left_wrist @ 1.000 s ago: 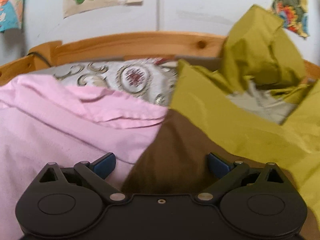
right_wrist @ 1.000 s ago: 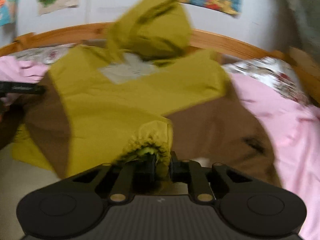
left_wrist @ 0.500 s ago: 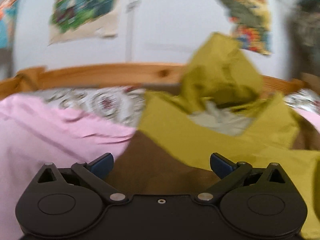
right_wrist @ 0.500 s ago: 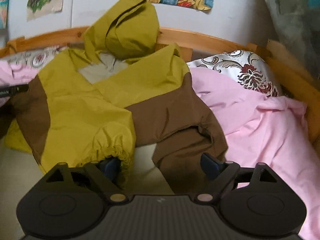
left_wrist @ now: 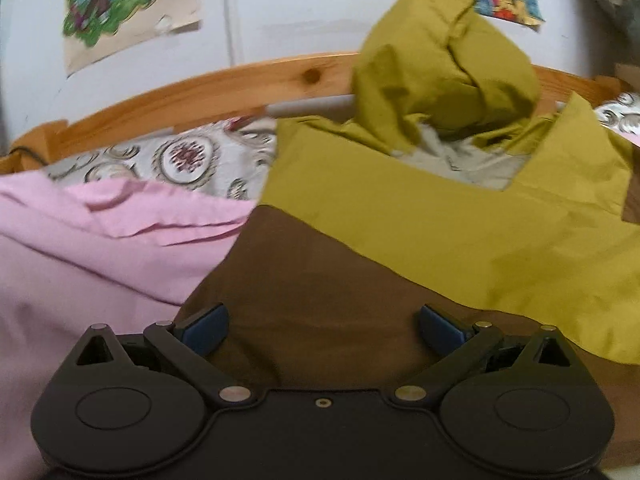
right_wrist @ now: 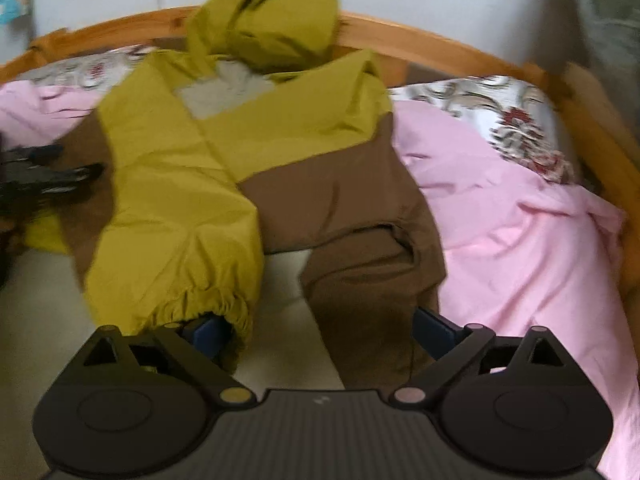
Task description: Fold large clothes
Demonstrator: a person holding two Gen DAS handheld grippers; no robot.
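An olive-yellow and brown hooded jacket (right_wrist: 224, 148) lies spread on the bed, hood (right_wrist: 276, 20) propped against the headboard. Its yellow sleeve is folded across the front, elastic cuff (right_wrist: 208, 308) lying at my right gripper's left finger. My right gripper (right_wrist: 320, 330) is open and empty, over the cuff and the brown sleeve (right_wrist: 360, 264). In the left wrist view the jacket (left_wrist: 440, 220) fills the right side. My left gripper (left_wrist: 322, 326) is open above its brown panel (left_wrist: 312, 292). The left gripper also shows in the right wrist view (right_wrist: 44, 176) at the jacket's left edge.
A pink duvet (right_wrist: 520, 240) lies right of the jacket and also left of it (left_wrist: 80, 260). Patterned pillows (left_wrist: 184, 160) sit against the wooden headboard (left_wrist: 200, 96). Cream sheet (right_wrist: 40, 320) shows in front. Posters hang on the white wall.
My right gripper opened and let go of the yellow cuff, which now lies on the bed; it pulled back slightly. My left gripper stayed open, with its view shifting.
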